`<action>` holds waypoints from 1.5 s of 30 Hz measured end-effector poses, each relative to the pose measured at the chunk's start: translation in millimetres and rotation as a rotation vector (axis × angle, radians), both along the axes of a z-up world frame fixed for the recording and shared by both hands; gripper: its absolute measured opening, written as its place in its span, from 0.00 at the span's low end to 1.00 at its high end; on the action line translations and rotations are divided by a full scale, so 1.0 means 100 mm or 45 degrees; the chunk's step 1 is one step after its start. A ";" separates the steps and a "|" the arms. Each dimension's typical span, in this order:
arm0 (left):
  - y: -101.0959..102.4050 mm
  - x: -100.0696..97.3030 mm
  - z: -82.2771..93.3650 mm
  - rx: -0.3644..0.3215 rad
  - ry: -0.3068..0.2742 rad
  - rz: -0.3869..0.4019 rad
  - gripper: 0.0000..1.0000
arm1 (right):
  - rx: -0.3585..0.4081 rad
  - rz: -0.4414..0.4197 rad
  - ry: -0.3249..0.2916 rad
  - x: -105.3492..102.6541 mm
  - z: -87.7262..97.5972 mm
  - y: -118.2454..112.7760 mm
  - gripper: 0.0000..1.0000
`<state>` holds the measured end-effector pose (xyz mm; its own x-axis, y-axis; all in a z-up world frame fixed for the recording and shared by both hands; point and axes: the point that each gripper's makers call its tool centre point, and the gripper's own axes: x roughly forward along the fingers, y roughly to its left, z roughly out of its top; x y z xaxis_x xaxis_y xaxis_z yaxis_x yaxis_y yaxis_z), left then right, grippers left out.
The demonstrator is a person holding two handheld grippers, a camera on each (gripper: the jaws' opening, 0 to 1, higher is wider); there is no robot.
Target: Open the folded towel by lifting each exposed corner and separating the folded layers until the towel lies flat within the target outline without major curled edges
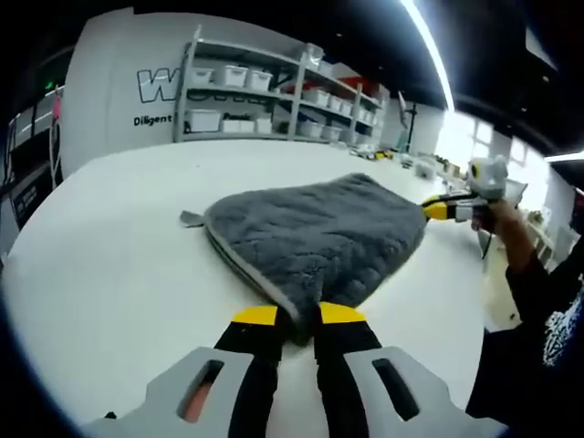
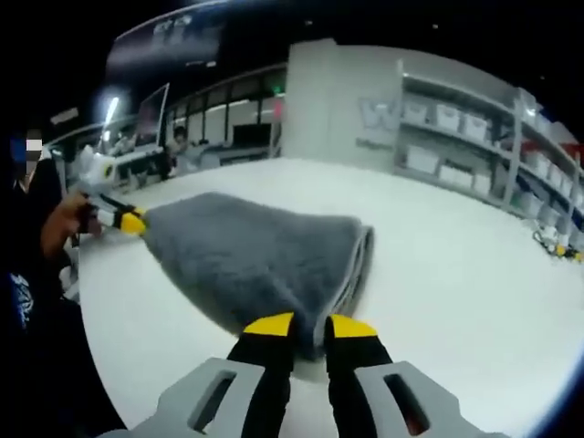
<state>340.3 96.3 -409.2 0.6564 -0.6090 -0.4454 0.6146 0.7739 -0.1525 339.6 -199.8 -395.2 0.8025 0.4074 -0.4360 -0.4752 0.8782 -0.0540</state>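
On white table (image 1: 109, 265), grey towel (image 1: 319, 228)

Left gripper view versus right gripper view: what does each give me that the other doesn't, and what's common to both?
The left gripper view alone shows a small tag sticking out at the towel's far left corner, plus wall lettering. The right gripper view alone shows a person seated at distant desks. Both show the grey towel, still folded on the white table, each gripper closed on a corner, and storage shelves.

Bright ceiling strip light (image 1: 427, 50), window glare (image 1: 456, 137); soft focus, fisheye bending, table (image 1: 109, 246) evenly lit
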 end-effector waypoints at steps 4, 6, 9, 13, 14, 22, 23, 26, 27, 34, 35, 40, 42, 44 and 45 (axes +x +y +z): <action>0.00 -0.01 0.00 -0.001 0.001 -0.004 0.11 | -0.016 0.007 0.014 -0.01 -0.03 0.02 0.04; -0.01 -0.02 0.00 0.001 0.000 -0.008 0.11 | -0.031 0.010 0.020 -0.01 -0.04 0.03 0.02; -0.02 -0.05 0.00 0.014 -0.003 -0.022 0.09 | -0.076 0.016 0.018 0.00 -0.06 0.04 0.01; -0.03 -0.10 0.00 0.027 0.009 -0.050 0.09 | -0.125 0.021 0.016 0.05 -0.07 0.03 0.00; -0.04 -0.11 0.00 0.028 0.017 -0.061 0.09 | -0.135 0.022 0.016 0.07 -0.07 0.02 0.00; -0.10 -0.22 -0.02 0.084 0.024 -0.118 0.08 | -0.182 0.020 0.057 0.17 -0.09 0.02 0.00; -0.11 -0.22 -0.01 0.088 0.021 -0.123 0.08 | -0.197 0.020 0.071 0.19 -0.09 0.01 0.00; -0.15 -0.26 -0.02 0.101 0.019 -0.153 0.07 | -0.263 0.016 0.109 0.26 -0.09 -0.01 0.00; -0.16 -0.27 -0.02 0.107 0.013 -0.161 0.07 | -0.288 0.019 0.123 0.28 -0.10 -0.01 0.00; -0.22 -0.35 -0.02 0.152 -0.016 -0.210 0.07 | -0.431 0.051 0.193 0.43 -0.12 0.00 0.00; -0.24 -0.37 -0.02 0.162 -0.018 -0.221 0.07 | -0.444 0.054 0.206 0.46 -0.13 -0.01 0.00; -0.30 -0.43 -0.02 0.187 -0.026 -0.249 0.07 | -0.475 0.057 0.262 0.61 -0.15 -0.02 0.00; -0.34 -0.47 -0.02 0.176 -0.015 -0.248 0.06 | -0.489 0.062 0.276 0.67 -0.16 -0.03 0.00; -0.39 -0.52 -0.02 0.174 -0.020 -0.261 0.06 | -0.516 0.070 0.287 0.72 -0.17 -0.04 0.00; -0.41 -0.53 -0.02 0.174 -0.022 -0.267 0.06 | -0.533 0.076 0.285 0.75 -0.17 -0.03 0.00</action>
